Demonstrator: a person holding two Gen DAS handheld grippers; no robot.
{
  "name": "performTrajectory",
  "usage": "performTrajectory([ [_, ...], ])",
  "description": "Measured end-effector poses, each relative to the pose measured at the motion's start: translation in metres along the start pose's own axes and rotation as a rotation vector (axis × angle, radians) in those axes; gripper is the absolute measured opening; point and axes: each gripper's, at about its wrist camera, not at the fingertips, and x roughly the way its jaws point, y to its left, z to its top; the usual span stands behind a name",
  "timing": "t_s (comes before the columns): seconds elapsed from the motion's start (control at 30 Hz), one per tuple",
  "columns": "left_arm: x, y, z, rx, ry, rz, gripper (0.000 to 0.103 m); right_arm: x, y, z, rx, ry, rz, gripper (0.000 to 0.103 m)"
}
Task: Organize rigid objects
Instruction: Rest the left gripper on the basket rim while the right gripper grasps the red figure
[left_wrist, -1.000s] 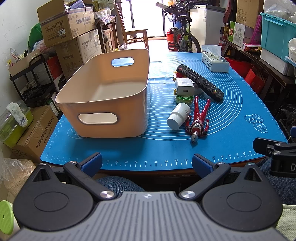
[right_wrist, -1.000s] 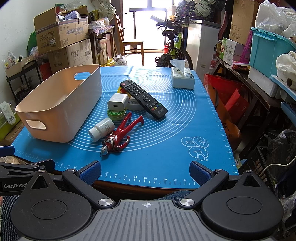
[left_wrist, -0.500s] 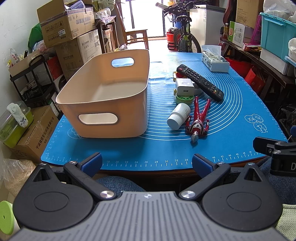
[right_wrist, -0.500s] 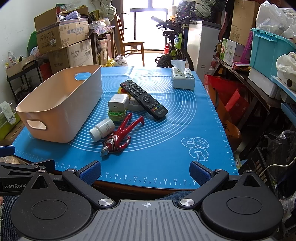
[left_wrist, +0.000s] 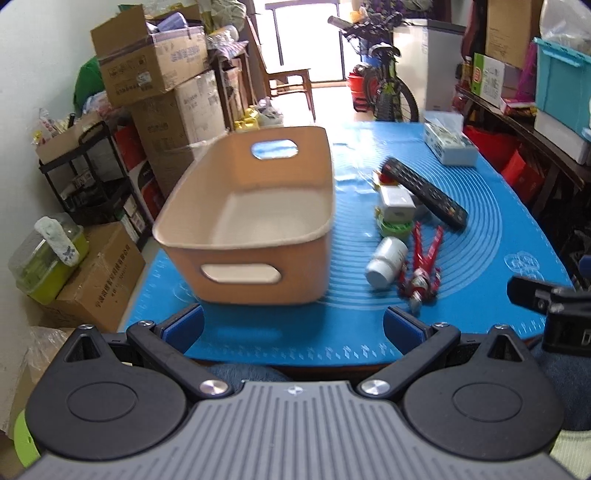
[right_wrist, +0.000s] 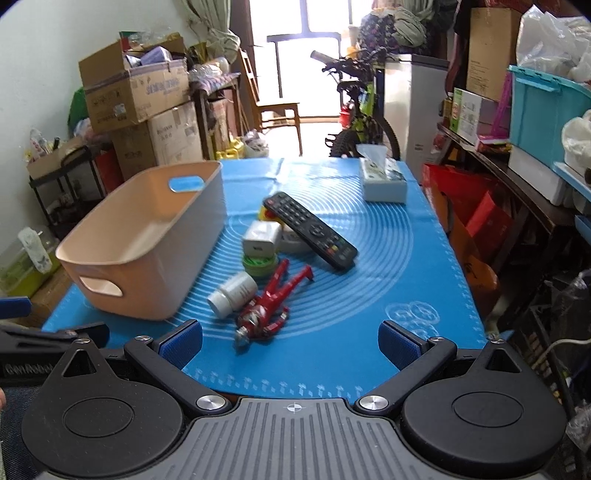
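A beige bin stands empty on the left of the blue mat. Right of it lie a white pill bottle, a red toy figure, a green tape roll with a white charger on it, and a black remote. My left gripper is open and empty at the mat's near edge, before the bin. My right gripper is open and empty, just short of the toy figure.
A tissue box sits at the mat's far right. Cardboard boxes, a shelf rack, a bicycle and a teal crate crowd the room around the table.
Both grippers have moved forward over the table's near edge toward the objects; the bin and the toy figure look closer. Both stay open. Nothing on the mat has moved.
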Motion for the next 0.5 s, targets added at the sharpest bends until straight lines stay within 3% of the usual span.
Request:
performTrajectory([
  [0.3, 0.022, 0.039, 0.046, -0.006, -0.011, 0.059, 0.102, 0.040, 0.011, 0.025, -0.005, 0.010, -0.003, 0.100],
  [0.5, 0.058, 0.072, 0.068, -0.027, 0.035, 0.059, 0.102, 0.082, 0.013, 0.031, 0.000, 0.080, -0.041, 0.098],
])
